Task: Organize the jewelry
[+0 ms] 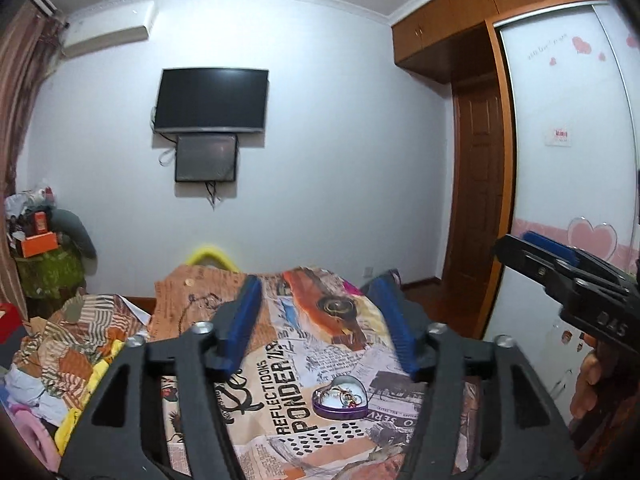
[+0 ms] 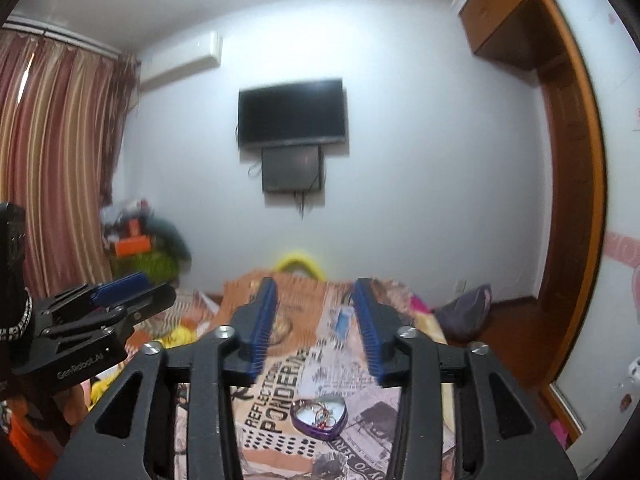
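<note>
Heart tin (image 1: 340,397) below spread left tool (image 1: 320,312)

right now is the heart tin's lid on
No, the heart tin lies open on the bedspread, with jewelry showing inside it.

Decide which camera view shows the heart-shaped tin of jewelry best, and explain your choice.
The left wrist view shows the heart-shaped tin best: it is sharper there, so the purple wall and the jewelry inside read clearly. The right wrist view also shows the whole tin on the bedspread, but motion blur softens its contents.
</note>
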The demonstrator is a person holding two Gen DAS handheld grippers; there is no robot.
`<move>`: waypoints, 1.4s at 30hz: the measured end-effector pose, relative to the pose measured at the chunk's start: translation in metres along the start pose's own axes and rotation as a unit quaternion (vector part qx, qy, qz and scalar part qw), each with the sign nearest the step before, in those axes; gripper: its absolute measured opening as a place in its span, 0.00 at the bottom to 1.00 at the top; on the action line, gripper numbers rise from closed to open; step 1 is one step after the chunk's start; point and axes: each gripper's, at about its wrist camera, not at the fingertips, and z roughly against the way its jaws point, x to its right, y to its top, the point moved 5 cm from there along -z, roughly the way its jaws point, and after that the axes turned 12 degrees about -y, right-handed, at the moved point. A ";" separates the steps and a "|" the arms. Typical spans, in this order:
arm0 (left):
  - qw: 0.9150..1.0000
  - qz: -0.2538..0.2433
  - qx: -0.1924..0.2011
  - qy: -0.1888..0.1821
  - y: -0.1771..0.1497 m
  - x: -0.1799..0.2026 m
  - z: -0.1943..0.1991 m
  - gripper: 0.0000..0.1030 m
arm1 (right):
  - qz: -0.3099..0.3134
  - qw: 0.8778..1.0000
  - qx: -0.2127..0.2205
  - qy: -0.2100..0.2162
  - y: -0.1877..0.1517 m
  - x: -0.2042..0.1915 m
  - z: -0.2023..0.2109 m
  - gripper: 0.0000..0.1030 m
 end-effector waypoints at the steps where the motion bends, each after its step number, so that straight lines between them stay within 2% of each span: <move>1: 1.000 -0.001 0.005 0.004 0.000 0.001 0.004 0.66 | -0.003 1.000 0.005 -0.003 -0.001 0.000 0.001 0.61; 2: 1.000 -0.004 0.007 0.006 -0.002 0.001 0.006 0.72 | -0.007 1.000 0.013 -0.009 -0.001 0.000 0.006 0.68; 3: 1.000 -0.005 0.007 0.006 -0.003 0.002 0.007 0.76 | -0.010 1.000 0.018 -0.014 -0.002 -0.001 0.007 0.71; 4: 1.000 -0.004 0.006 0.006 -0.004 0.002 0.008 0.86 | -0.010 1.000 0.019 -0.018 -0.003 -0.001 0.005 0.77; 5: 1.000 -0.001 0.007 0.007 -0.006 0.001 0.010 0.91 | -0.011 0.999 0.021 -0.023 -0.004 -0.001 0.006 0.82; 11: 1.000 0.021 0.004 0.012 -0.011 -0.002 0.015 0.92 | -0.008 0.998 0.016 -0.057 -0.010 -0.003 -0.001 0.93; 22: 1.000 0.020 0.000 0.021 -0.014 0.003 0.019 0.92 | -0.012 0.999 0.007 -0.053 -0.015 0.007 0.016 0.93; 42: 0.999 0.024 -0.010 0.027 -0.018 0.000 0.012 0.95 | -0.013 0.999 -0.002 -0.049 -0.018 0.010 0.018 0.93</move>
